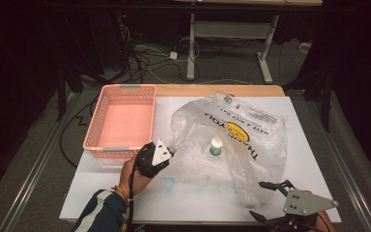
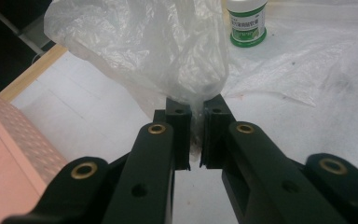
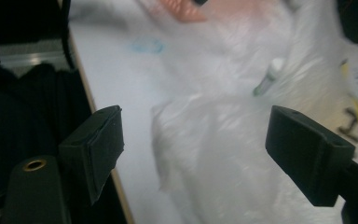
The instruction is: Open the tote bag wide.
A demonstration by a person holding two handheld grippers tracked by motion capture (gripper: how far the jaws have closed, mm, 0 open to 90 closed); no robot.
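- Left gripper (image 2: 196, 135) has its jaws closed on one edge of the plastic bag (image 2: 144, 46).
- Right gripper (image 1: 266, 200), jaws wide apart and holding nothing, is at the bag's near corner.
- Small bottle (image 1: 215, 146) stands inside the bag; pink basket (image 1: 121, 121) sits left of the bag.

A lab or recording room, by the look of it: a white-topped desk (image 1: 299, 145) stands on grey carpet in a dark space, with loose cables (image 1: 145, 58) trailing over the floor around another desk's metal legs (image 1: 191, 48).
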